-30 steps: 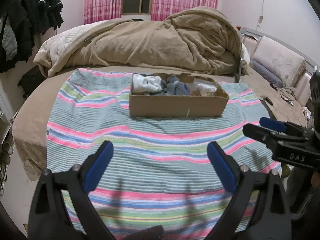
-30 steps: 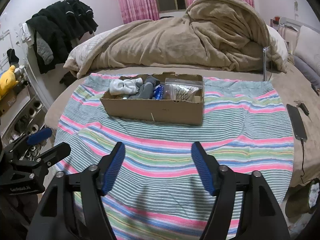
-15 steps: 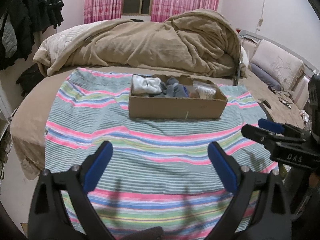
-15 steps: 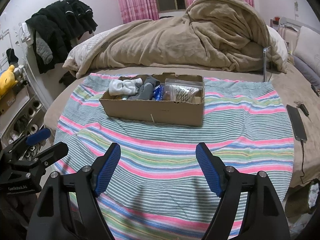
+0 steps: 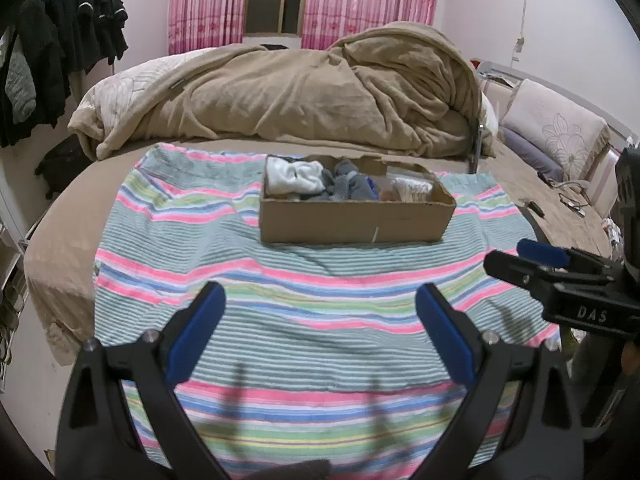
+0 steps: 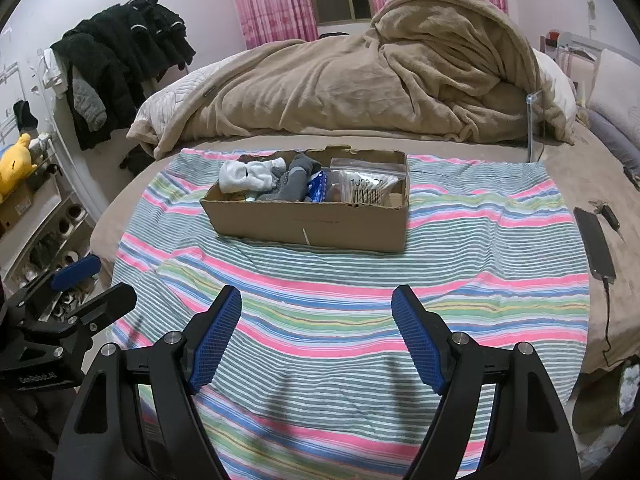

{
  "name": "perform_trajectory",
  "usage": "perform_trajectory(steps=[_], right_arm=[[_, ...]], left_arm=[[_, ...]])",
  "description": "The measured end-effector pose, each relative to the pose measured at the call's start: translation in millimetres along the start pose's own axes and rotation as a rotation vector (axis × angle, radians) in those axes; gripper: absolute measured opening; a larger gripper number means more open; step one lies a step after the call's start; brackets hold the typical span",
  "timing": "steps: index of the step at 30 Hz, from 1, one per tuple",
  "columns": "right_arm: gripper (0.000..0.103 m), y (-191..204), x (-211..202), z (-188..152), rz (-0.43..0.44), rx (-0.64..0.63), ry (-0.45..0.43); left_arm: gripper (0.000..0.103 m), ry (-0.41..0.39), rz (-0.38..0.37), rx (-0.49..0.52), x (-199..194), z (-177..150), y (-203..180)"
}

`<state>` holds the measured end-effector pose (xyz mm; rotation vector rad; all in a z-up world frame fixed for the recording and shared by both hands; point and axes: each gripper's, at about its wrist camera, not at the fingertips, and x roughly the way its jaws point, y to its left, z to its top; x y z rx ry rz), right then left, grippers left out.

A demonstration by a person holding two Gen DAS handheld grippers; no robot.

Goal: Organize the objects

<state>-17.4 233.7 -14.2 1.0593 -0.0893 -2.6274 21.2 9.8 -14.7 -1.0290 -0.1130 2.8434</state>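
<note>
Left gripper: the black two-finger gripper with blue pads [image 5: 318, 332] has its jaws spread wide, nothing between them, over the striped cloth.
Right gripper: the matching black gripper with blue ribbed pads [image 6: 318, 334] is likewise spread wide and empty, just beside the left one.
Box: an open brown cardboard box [image 6: 308, 224] sits ahead of both grippers, well apart from the fingertips, on the cloth.
Box contents: a white bundled sock [image 6: 248, 176] at its left end, grey socks [image 6: 294, 180] in the middle, a clear zip bag [image 6: 368, 186] at the right.
Cloth: pink, green and blue striped towel [image 5: 320, 288] spread beneath both grippers.
Beyond box: a rumpled tan blanket [image 5: 288, 100].
Right of right gripper: a black phone [image 6: 594, 242] on the bedsheet.
</note>
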Motion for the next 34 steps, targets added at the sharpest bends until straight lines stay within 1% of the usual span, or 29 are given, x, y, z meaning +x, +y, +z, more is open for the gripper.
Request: perform_trajectory(steps=[26,34], right_arm=[[0.08,-0.7,3.2,-1.4,0.001,0.002,0.01],[0.08,-1.3,3.8,-0.4,-0.013,-0.006,0.006]], left_arm=[[0.097,0.003,-0.015,-0.024,2.6,1.5,5.7],[0.097,0.008,-0.019,-0.008,6.1,0.6,5.1]])
